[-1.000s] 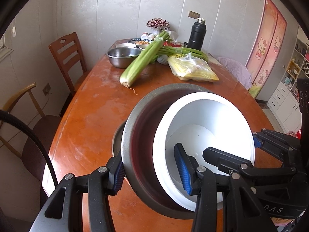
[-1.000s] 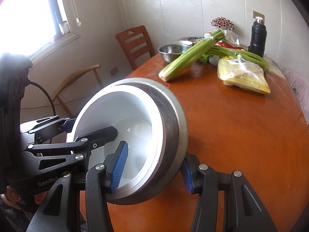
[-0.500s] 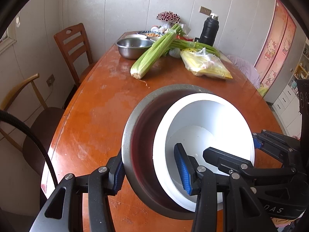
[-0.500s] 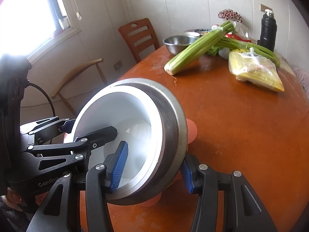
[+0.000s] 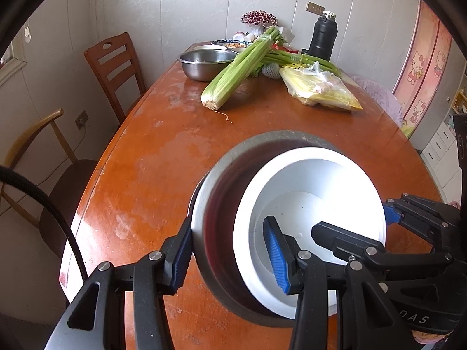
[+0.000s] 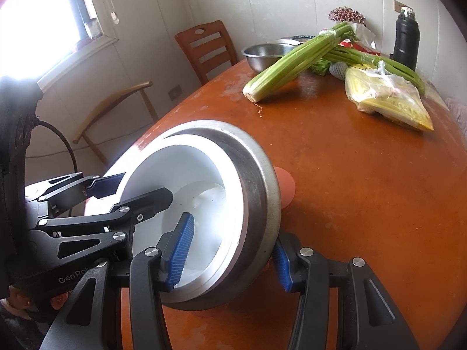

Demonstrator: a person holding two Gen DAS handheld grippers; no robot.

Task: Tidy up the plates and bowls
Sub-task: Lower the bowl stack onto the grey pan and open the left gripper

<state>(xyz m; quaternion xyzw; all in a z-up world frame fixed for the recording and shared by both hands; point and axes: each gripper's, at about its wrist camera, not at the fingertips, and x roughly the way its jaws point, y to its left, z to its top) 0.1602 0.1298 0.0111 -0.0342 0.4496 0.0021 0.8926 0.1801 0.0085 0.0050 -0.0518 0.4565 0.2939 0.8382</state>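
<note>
A white bowl [image 5: 321, 180] sits nested inside a grey metal bowl [image 5: 221, 204], and the pair hangs tilted just above the orange-brown table [image 5: 160, 175]. My left gripper [image 5: 229, 250] is shut on the left rim, one pad outside the metal wall, the other inside the white bowl. My right gripper [image 6: 233, 256] is shut on the opposite rim of the metal bowl [image 6: 256, 169] and white bowl [image 6: 163, 180] in the same way. Each gripper shows in the other's view: right gripper [image 5: 356, 221], left gripper [image 6: 135, 191]. A pink rounded edge [image 6: 286, 185] peeks from under the stack; what it is stays hidden.
At the far end of the table lie a celery bunch [image 5: 236, 73], a steel bowl [image 5: 204, 61], a yellow plastic bag [image 5: 318, 90] and a black flask [image 5: 322, 39]. Two wooden chairs [image 5: 113, 67] [image 5: 43, 151] stand along the left edge.
Both grippers have sunk toward the table with the nested bowls held between them. A pink edge has come into sight under the stack in the right wrist view.
</note>
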